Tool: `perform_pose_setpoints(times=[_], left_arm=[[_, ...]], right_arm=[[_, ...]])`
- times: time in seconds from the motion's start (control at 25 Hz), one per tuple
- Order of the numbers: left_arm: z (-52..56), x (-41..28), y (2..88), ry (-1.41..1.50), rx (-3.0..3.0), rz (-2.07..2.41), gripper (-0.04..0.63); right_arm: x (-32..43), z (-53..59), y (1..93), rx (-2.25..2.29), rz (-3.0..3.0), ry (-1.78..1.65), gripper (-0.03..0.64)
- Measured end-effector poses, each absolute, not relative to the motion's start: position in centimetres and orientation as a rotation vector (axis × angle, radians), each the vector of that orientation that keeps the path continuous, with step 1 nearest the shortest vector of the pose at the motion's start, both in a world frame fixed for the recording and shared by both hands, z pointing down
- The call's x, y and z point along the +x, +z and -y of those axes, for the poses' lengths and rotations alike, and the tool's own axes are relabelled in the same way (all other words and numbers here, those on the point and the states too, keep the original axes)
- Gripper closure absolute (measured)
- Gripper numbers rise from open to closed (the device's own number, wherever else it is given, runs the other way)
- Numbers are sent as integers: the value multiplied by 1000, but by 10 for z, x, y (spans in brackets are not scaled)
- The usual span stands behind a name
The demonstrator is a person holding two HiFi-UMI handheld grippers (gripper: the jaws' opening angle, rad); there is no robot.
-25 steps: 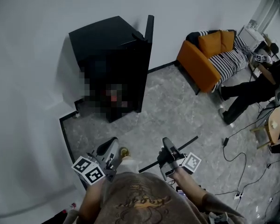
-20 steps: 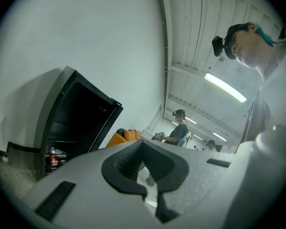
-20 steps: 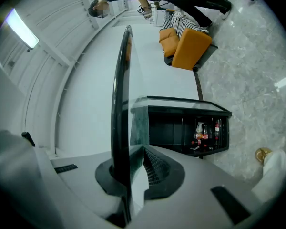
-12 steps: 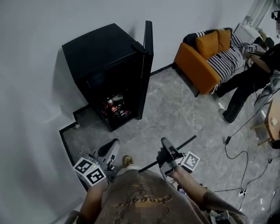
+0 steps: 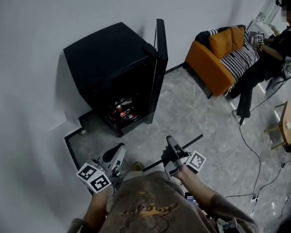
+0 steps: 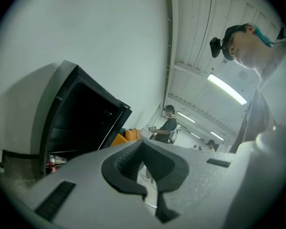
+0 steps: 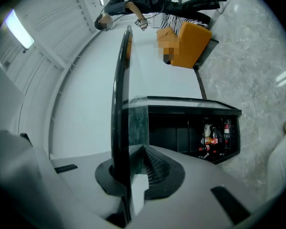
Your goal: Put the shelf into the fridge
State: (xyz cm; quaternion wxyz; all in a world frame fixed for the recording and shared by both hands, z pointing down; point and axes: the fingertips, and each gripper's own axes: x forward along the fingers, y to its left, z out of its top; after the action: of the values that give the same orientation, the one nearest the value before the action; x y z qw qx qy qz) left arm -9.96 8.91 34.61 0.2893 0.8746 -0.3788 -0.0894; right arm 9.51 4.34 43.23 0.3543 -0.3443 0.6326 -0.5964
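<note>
Left gripper [image 5: 118, 150]: fingers closed, apparently on the clear pane of the shelf [image 5: 191, 142].
Right gripper [image 5: 170, 152]: fingers pinching its dark rim.
Fridge [image 5: 106, 57]: door open, well ahead. It is slightly larger in view than a second ago, so the approach continues and insertion is pending.

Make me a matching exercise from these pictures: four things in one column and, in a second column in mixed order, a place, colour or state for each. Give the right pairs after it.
Things:
1. fridge door
2. sofa
3. shelf
4. bottles

Place, colour or state:
A. orange
B. at the bottom inside the fridge
C. standing open
D. clamped between the jaws of the right gripper

Pairs: 1-C, 2-A, 3-D, 4-B
</note>
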Motion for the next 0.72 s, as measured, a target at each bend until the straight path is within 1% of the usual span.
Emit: perform_pose_setpoints(times=[0.72], left_arm=[[-39,-99,349,-226,2363,1032,592]], right_arm=[[52,17,467,-812,-1675,-1579,589]])
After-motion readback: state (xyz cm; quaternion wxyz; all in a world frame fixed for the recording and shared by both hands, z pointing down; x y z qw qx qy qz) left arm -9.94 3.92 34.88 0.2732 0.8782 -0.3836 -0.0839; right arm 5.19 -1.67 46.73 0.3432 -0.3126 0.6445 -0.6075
